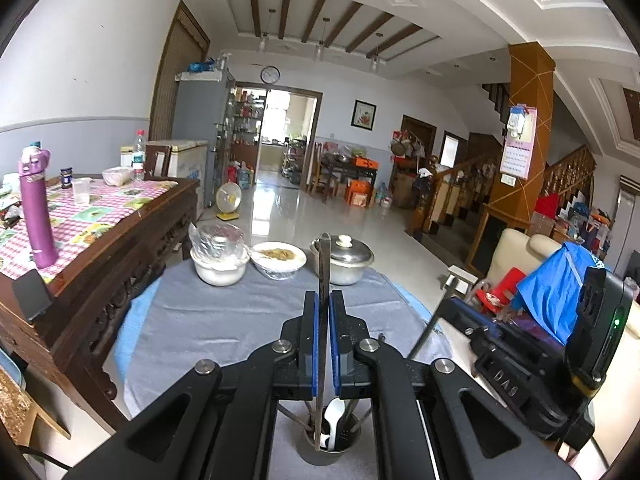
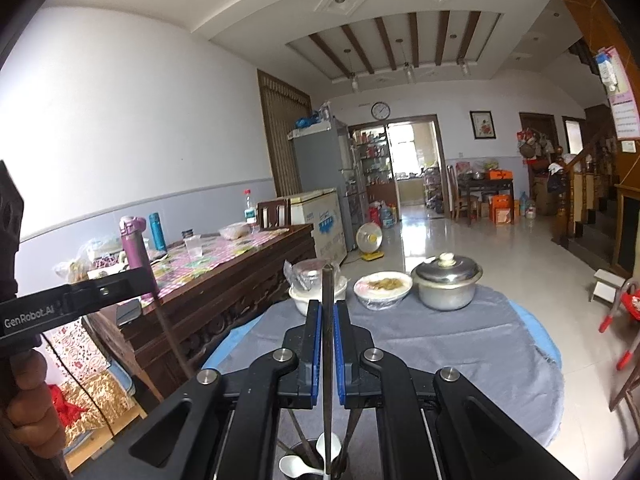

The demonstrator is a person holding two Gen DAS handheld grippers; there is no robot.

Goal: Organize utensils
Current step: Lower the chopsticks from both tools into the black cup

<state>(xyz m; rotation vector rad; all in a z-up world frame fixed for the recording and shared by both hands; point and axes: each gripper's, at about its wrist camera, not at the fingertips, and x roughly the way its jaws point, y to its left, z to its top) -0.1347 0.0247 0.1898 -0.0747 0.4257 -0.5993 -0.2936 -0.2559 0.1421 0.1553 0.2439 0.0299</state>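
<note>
Left gripper (image 1: 325, 312): jaws closed tight on a flat steel utensil (image 1: 323, 280), held edge-on; its lower end reaches into the metal holder cup (image 1: 326, 450) directly below. Whether the tip touches the bottom, cannot tell.

Right gripper (image 2: 329, 320): jaws likewise clamped on a thin dark stick (image 2: 327, 340), chopstick-like, with its lower end down in the same cup (image 2: 316, 460). White spoon (image 1: 333, 416) and more sticks already stand in the cup, which sits at the near edge of the grey-clothed table (image 1: 224, 320).

Risks, as judged: two long pieces in one narrow cup can cross or wedge against the spoon, and any sideways pull could tip the cup off the near edge. Both grippers are crowded together, so housings may knock. The thin stick could twist in the pads.

Room: middle of the cloth is bare. Far edge carries a covered white bowl (image 1: 218, 264), a bowl of food (image 1: 279, 261) and a lidded steel pot (image 1: 343, 258), well apart from the cup. Wooden sideboard (image 1: 132, 240) hems the left edge; open floor lies to the right.
</note>
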